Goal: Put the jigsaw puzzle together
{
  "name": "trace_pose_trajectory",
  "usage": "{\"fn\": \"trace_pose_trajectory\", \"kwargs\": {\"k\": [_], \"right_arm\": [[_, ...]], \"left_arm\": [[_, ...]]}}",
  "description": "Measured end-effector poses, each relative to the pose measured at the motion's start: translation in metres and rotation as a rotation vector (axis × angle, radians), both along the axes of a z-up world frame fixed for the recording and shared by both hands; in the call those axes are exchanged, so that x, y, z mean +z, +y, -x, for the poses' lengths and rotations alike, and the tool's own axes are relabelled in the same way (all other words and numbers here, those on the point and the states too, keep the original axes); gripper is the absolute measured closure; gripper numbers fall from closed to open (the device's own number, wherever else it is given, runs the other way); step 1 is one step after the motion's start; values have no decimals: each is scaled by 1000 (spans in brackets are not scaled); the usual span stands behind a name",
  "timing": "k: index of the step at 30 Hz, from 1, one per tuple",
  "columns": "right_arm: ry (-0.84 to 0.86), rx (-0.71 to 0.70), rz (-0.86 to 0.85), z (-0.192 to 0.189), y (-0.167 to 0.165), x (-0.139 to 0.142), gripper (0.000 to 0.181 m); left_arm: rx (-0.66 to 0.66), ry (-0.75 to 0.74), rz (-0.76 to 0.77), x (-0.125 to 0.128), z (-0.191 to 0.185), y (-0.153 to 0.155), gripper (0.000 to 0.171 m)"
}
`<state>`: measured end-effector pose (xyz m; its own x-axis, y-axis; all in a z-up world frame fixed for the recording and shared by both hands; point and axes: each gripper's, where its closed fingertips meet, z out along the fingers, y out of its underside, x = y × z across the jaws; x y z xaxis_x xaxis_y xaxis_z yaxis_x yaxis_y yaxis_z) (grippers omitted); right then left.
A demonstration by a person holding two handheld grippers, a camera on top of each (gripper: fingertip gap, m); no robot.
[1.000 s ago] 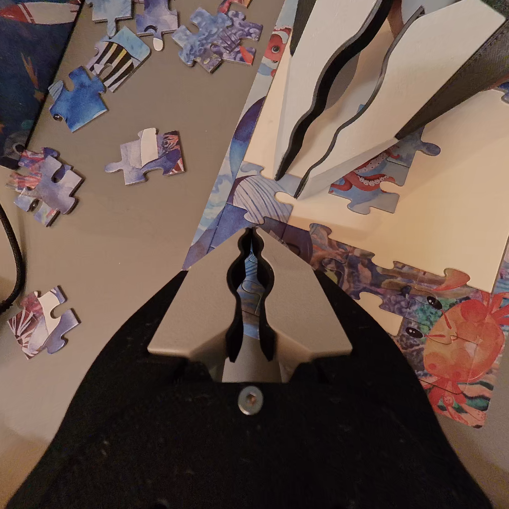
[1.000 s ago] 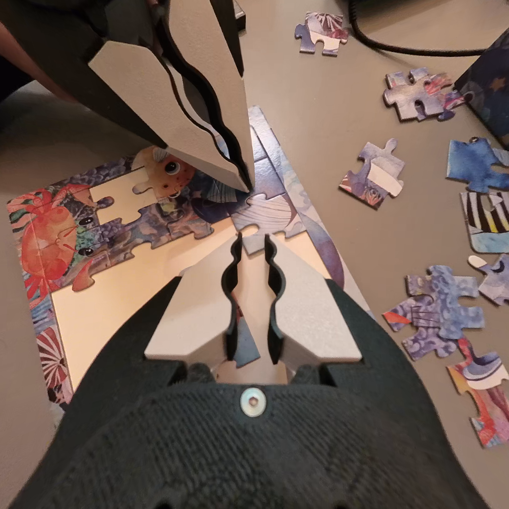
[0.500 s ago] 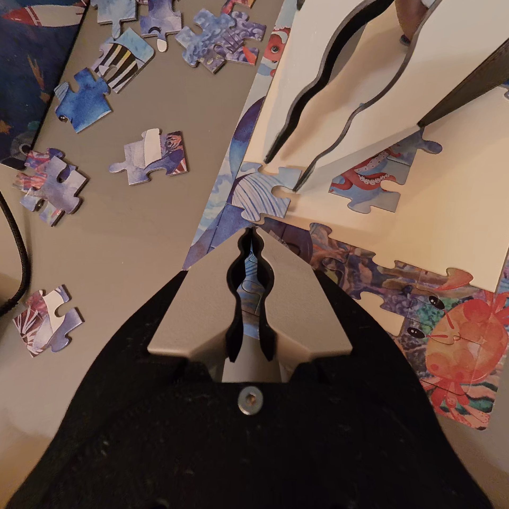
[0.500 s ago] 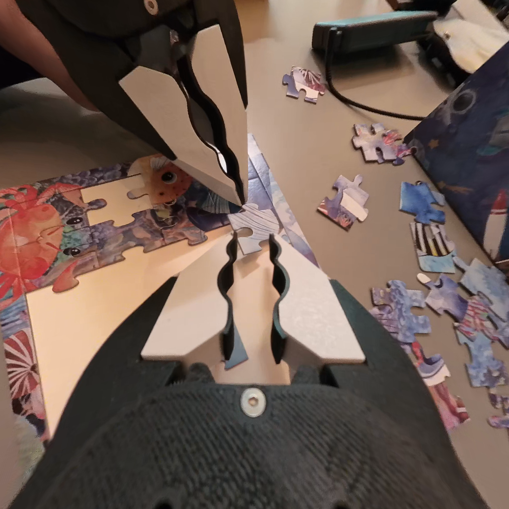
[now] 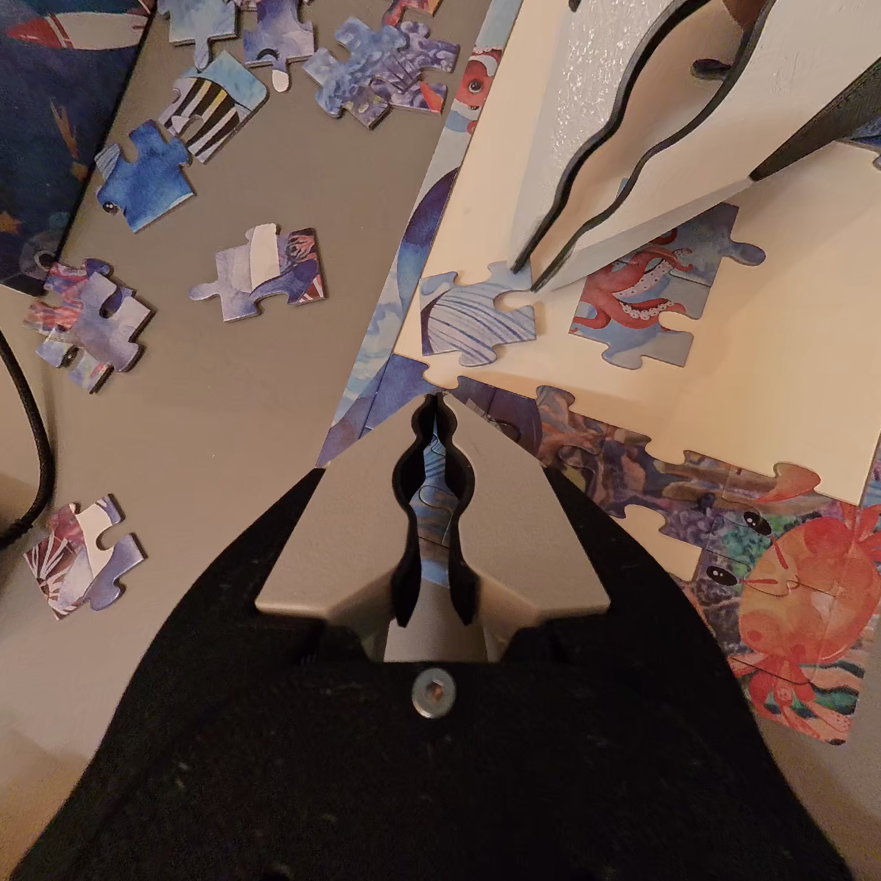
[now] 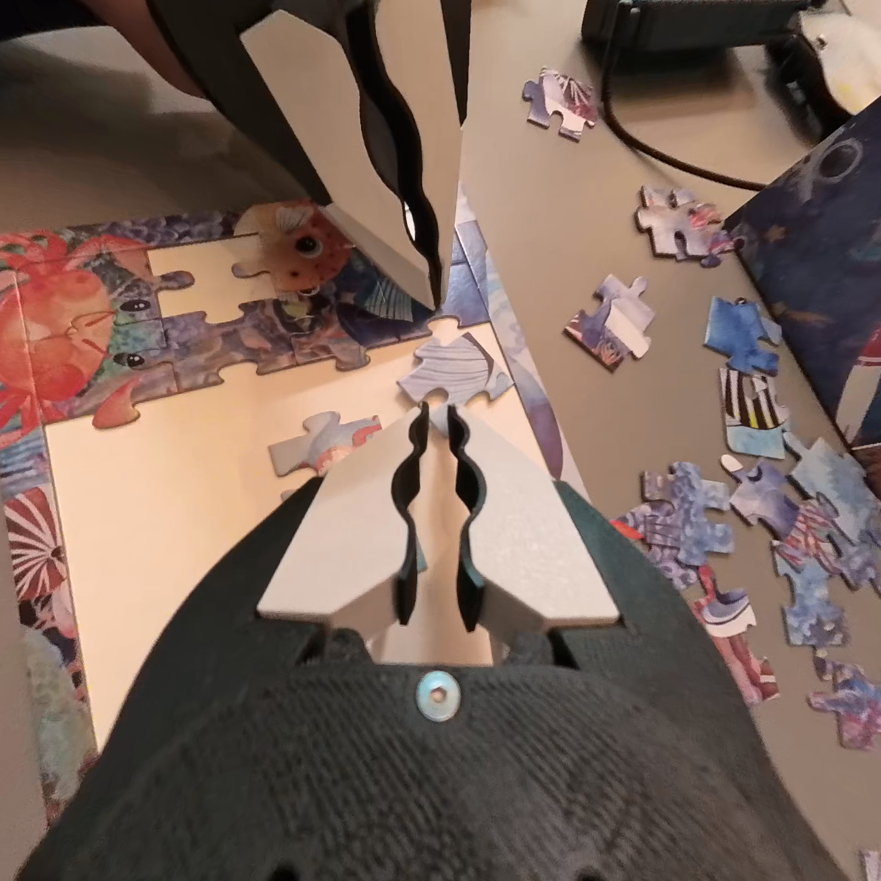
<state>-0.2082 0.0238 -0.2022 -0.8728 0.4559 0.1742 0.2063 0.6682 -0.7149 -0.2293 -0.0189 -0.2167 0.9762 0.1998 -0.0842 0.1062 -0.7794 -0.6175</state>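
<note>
Two grippers meet over the puzzle tray (image 5: 786, 405). The left gripper (image 5: 435, 398), at the frame's centre, has its jaws pressed together, tips on the assembled bottom row. The right gripper (image 6: 435, 411), jaws slightly spread and holding nothing, sits just beside a pale striped piece (image 5: 476, 320) lying flat on the tray's bare cream floor, long axis across the left wrist frame, one knob toward the lower left. Loose pieces (image 5: 260, 274) scatter the grey table (image 5: 248, 405) in the upper left

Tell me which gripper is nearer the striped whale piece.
Right. The right gripper tips sit at the striped whale piece's far edge; the left gripper rests shut just short of its near edge.
</note>
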Motion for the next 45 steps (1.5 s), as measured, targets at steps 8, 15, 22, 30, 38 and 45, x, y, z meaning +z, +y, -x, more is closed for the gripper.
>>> {"fn": "trace_pose_trajectory", "kwargs": {"k": [8,15,22,30,38,45], "right_arm": [[-38,-18,35,2,8,3,166],[-44,-128,51,19,43,8,162],[-115,-89,97,10,31,5,160],[-189,-70,117,2,14,-1,157],[-276,-130,161,5,33,0,152],[-364,-136,174,0,36,-6,146]], "left_arm": [[-1,1,-1,0,0,0,171],[-1,7,0,0,0,0,171],[-51,-23,-85,12,-14,15,171],[-42,-54,-50,3,-19,20,167],[23,-31,-37,2,-10,20,160],[53,-131,-76,0,-17,32,140]]}}
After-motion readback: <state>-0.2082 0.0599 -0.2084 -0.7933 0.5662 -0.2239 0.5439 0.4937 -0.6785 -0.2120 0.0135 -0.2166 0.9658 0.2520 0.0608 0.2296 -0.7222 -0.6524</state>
